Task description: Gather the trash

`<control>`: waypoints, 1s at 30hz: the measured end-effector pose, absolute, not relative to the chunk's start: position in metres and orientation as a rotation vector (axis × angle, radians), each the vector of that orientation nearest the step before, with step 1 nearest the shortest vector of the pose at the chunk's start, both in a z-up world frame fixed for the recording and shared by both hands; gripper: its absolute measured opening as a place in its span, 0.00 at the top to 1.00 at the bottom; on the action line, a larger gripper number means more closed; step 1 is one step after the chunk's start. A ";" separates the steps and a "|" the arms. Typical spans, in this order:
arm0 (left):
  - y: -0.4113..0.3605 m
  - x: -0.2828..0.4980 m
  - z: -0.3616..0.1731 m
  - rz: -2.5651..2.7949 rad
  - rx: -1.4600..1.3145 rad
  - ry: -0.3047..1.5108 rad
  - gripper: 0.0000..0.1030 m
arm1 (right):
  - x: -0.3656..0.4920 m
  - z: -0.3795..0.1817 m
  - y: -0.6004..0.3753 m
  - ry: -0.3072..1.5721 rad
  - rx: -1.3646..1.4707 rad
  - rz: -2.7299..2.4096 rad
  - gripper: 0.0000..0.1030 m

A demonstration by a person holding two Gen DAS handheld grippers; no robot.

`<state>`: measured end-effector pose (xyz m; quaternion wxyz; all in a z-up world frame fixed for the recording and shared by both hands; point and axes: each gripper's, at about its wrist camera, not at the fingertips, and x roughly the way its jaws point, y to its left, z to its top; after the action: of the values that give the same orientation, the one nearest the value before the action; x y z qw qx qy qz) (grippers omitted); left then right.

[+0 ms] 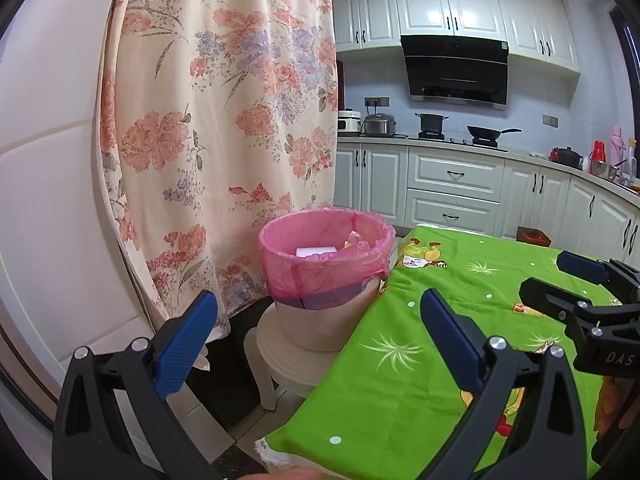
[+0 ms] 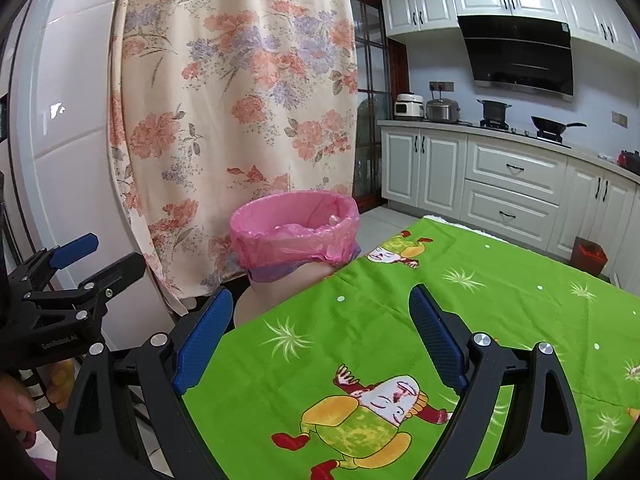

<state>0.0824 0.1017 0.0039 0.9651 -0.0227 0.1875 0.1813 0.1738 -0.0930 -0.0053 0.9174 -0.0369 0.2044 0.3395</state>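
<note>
A trash bin lined with a pink bag [image 1: 324, 256] stands on a white stool [image 1: 288, 356] beside the table's left edge; white and pale scraps lie inside it. It also shows in the right wrist view [image 2: 294, 236]. My left gripper [image 1: 320, 320] is open and empty, short of the bin, over the table's left edge. My right gripper [image 2: 320, 320] is open and empty above the green tablecloth [image 2: 400, 320]. Each gripper shows in the other's view, the right one [image 1: 560, 284] and the left one [image 2: 104, 256], both open.
A floral curtain [image 1: 216, 120] hangs behind the bin, with a white fridge [image 1: 44, 200] to its left. Kitchen cabinets [image 1: 452, 184] with a stove, pots and a hood [image 1: 456, 68] line the back. A small red-lined bin [image 2: 590, 258] stands on the floor.
</note>
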 end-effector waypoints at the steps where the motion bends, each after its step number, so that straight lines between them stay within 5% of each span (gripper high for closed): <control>1: 0.102 0.082 0.003 0.366 -0.048 0.381 0.05 | 0.173 -0.006 -0.093 0.408 -0.070 0.702 0.18; 30: 0.108 0.076 -0.013 0.387 -0.067 0.380 0.05 | 0.165 -0.024 -0.087 0.358 -0.129 0.666 0.18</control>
<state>0.0756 0.1085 -0.0134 0.9629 -0.0333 0.1879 0.1910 0.1652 -0.0868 -0.0241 0.9274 -0.0630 0.1744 0.3250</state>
